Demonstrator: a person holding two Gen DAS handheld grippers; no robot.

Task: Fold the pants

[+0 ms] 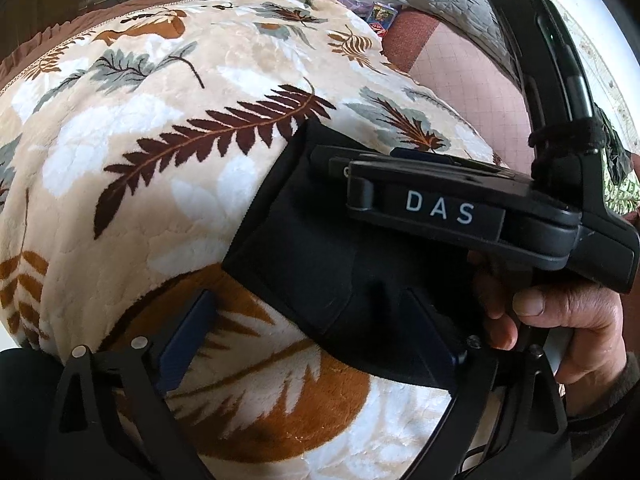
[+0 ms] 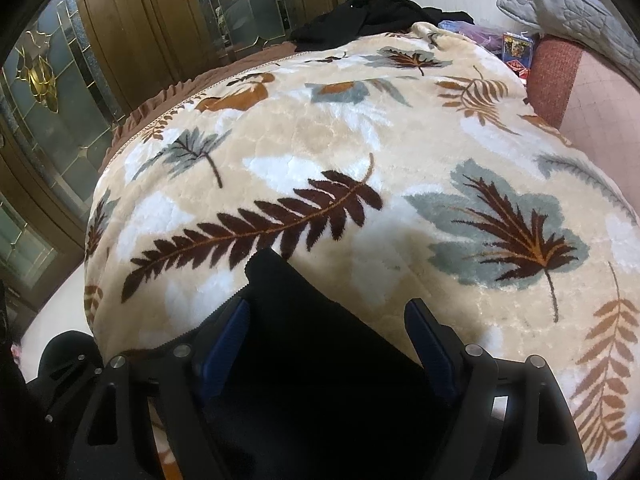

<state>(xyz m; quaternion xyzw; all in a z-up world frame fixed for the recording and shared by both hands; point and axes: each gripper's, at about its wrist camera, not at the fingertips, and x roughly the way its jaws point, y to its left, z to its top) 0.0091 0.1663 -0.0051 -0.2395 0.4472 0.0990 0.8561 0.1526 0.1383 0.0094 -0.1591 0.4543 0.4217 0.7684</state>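
Observation:
The black pants (image 1: 304, 248) lie folded into a flat packet on a cream blanket (image 1: 160, 152) printed with leaves. My left gripper (image 1: 310, 340) stands wide open at the packet's near corner. Its right pad (image 1: 432, 336) rests over the black cloth and its left pad (image 1: 188, 344) over bare blanket. Across the packet's far side lies the right tool's housing (image 1: 440, 208), marked DAS, with a hand (image 1: 560, 320) around its grip. In the right wrist view the pants (image 2: 320, 360) fill the gap of my right gripper (image 2: 328, 340). Its blue pads (image 2: 224, 344) stand apart and do not pinch the cloth.
A heap of black clothing (image 2: 372, 12) sits at the bed's far edge. A grey quilted pillow (image 2: 568, 12) and small colourful boxes (image 2: 516, 48) lie at the back right on pink bedding (image 2: 592, 100). Wood-and-glass doors (image 2: 120, 40) stand to the left, past the blanket's edge.

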